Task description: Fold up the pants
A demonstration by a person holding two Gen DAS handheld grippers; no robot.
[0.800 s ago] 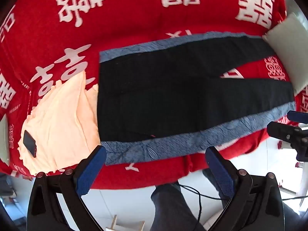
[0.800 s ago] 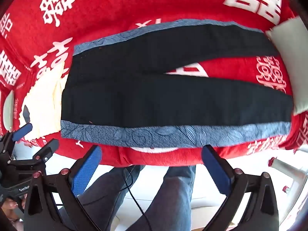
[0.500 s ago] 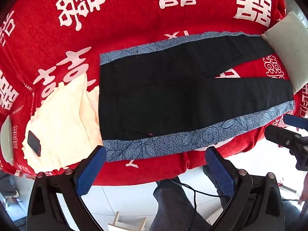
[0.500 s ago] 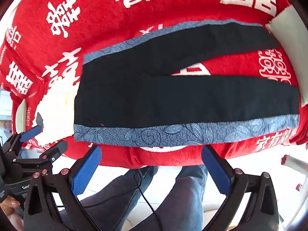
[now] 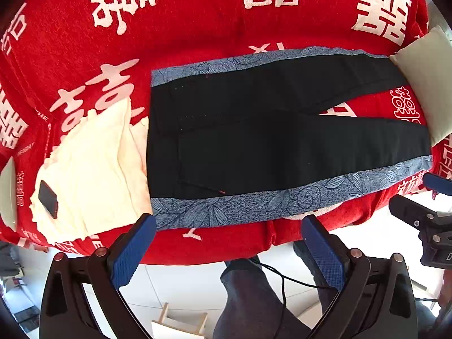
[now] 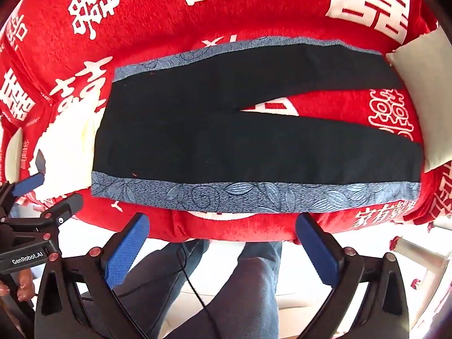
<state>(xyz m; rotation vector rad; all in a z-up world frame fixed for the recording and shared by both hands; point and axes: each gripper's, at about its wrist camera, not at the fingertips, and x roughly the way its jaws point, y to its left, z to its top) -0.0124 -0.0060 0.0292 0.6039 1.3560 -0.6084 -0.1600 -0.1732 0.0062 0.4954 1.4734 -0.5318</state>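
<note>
Black pants (image 5: 254, 141) with blue patterned side stripes lie flat on a red sofa cover, waist to the left, both legs spread to the right; they also show in the right wrist view (image 6: 240, 138). My left gripper (image 5: 226, 243) is open and empty, held just off the front edge of the sofa below the near stripe. My right gripper (image 6: 223, 240) is open and empty, also in front of the sofa edge below the near leg. Each gripper shows in the other's view: the right one (image 5: 423, 206), the left one (image 6: 48, 195).
A cream cloth (image 5: 93, 175) with a dark phone (image 5: 48, 199) on it lies left of the waist. A pale cushion (image 5: 423, 90) touches the leg ends at right. The red cover (image 5: 197, 28) has white characters. The person's legs (image 6: 240, 282) and a cable are below.
Both grippers have moved a little closer to the sofa's front edge; the pants look larger and slightly shifted. The pants themselves have not moved. Both grippers stay open.
</note>
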